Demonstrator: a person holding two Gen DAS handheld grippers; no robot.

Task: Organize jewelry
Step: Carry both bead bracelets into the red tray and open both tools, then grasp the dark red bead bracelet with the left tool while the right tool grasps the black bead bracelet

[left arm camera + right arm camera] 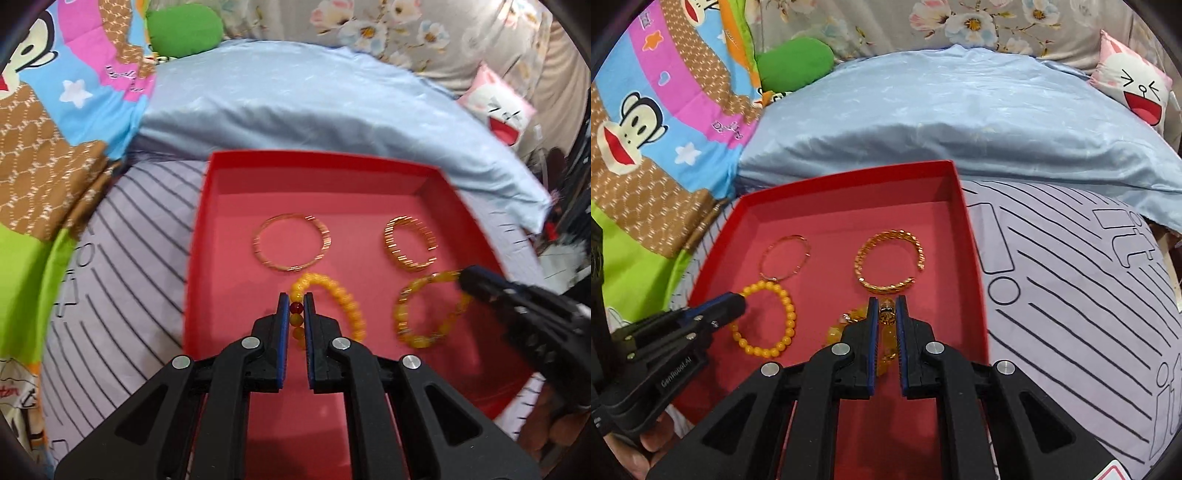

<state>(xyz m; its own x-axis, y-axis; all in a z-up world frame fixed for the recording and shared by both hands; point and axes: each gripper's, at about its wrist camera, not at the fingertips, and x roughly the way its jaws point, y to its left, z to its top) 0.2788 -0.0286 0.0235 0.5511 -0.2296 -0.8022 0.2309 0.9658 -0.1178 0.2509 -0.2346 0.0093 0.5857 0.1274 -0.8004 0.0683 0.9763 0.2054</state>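
Observation:
A red tray point(236, 157) point(975, 236) lies on the bed and holds several bracelets. My left gripper point(296, 297) point(737, 301) is shut on a yellow bead bracelet point(347, 306) point(783, 306) at the tray's near left. My right gripper point(887, 300) point(463, 278) is shut on an amber bead bracelet point(406, 317) point(849, 317) at the near right. A thin gold bangle point(291, 242) point(785, 256) and a wide open gold cuff point(408, 243) point(888, 264) lie further back on the tray floor.
The tray sits on a lilac striped sheet point(125, 266) point(1071, 277). A light blue pillow point(314, 110) point(960, 118) lies behind it. A colourful cartoon quilt point(55, 110) point(665, 110) is at the left, a pink cat cushion point(1137, 88) at the far right.

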